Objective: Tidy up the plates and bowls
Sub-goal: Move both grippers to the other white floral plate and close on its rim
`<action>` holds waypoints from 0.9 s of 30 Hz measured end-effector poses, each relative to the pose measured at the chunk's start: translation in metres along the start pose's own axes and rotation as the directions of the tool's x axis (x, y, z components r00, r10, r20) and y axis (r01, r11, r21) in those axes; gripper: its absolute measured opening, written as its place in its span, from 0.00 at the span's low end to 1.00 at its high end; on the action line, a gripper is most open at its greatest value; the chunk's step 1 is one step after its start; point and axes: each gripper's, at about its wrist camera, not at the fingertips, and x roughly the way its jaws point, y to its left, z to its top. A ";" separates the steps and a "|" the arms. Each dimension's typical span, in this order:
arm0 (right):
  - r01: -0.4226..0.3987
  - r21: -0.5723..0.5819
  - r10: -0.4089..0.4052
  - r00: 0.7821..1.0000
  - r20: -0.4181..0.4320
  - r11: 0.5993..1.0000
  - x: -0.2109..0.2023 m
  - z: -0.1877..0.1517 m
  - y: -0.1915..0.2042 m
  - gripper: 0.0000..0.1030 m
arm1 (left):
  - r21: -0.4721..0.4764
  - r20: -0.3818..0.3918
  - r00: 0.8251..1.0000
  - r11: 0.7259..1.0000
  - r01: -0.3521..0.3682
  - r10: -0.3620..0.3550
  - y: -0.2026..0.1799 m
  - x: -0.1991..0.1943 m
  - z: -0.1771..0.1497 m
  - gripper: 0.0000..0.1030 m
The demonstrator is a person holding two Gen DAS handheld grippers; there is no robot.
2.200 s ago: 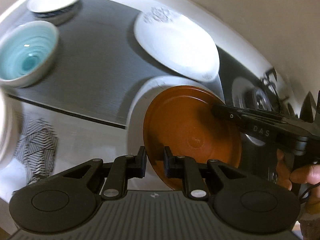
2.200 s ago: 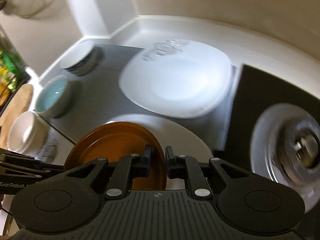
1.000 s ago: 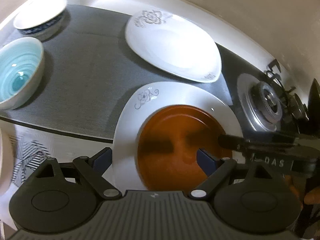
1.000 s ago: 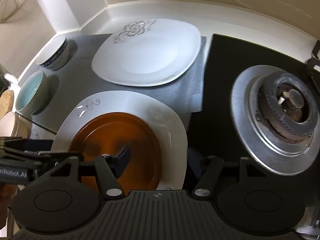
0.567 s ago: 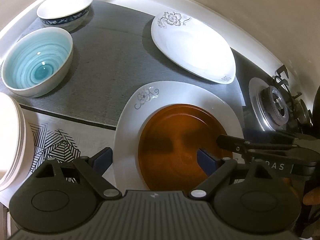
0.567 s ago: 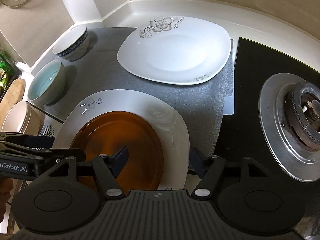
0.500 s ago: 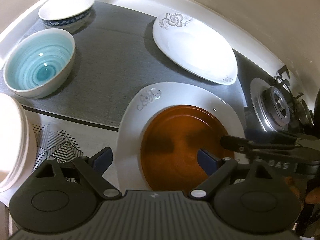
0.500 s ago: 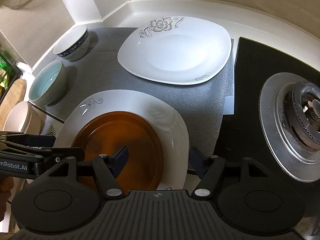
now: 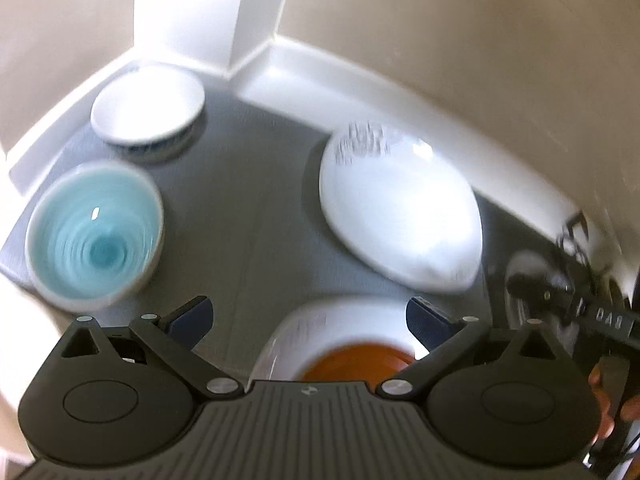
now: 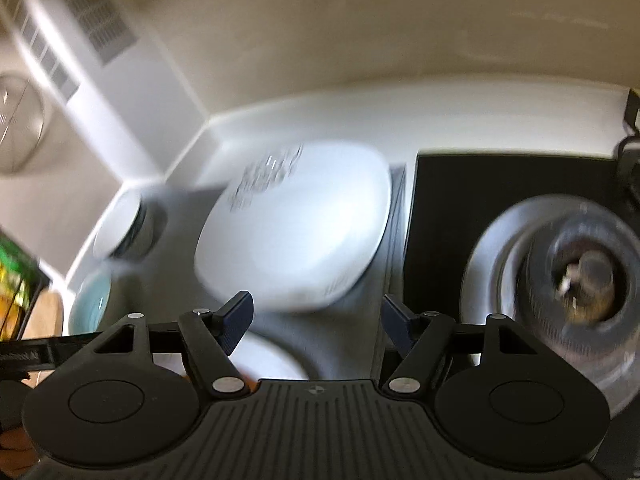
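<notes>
A brown-orange plate [image 9: 356, 362] lies on the near white square plate [image 9: 316, 328], mostly hidden under my left gripper's body. My left gripper [image 9: 308, 316] hangs above the plates' far edge, jaws opening wide with nothing between them. My right gripper [image 10: 316, 318] is also opening and empty; it shows as a dark bar [image 9: 580, 308] at the right of the left wrist view. A second white flowered plate [image 9: 400, 216] [image 10: 292, 232] lies farther back on the grey mat. A teal bowl [image 9: 94, 236] and a blue-rimmed white bowl [image 9: 148, 108] stand at the left.
A gas burner [image 10: 580, 276] on the black hob [image 10: 480, 184] lies to the right of the mat. The counter ends at the beige wall and a white corner pillar [image 9: 192, 12]. A person's hand [image 9: 612, 400] holds the right gripper. Both views are blurred by motion.
Both grippers have risen and drawn back from the orange plate, which stays on the near white plate. Both pairs of jaws stand a little wider, and the views have tipped up towards the wall.
</notes>
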 end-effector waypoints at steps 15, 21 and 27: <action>0.004 -0.016 -0.003 0.998 0.058 1.000 0.078 0.053 -0.019 0.71 | -0.032 -0.003 0.997 0.997 -0.076 0.076 -0.017 0.071 0.057 1.00; 0.006 -0.034 -0.003 0.995 0.103 0.999 0.108 0.071 -0.026 0.72 | -0.041 0.002 0.996 0.995 -0.093 0.094 -0.019 0.097 0.072 1.00; 0.003 -0.057 0.003 0.994 0.107 0.998 0.127 0.076 -0.032 0.74 | -0.096 -0.033 0.995 0.991 -0.095 0.092 -0.011 0.124 0.085 1.00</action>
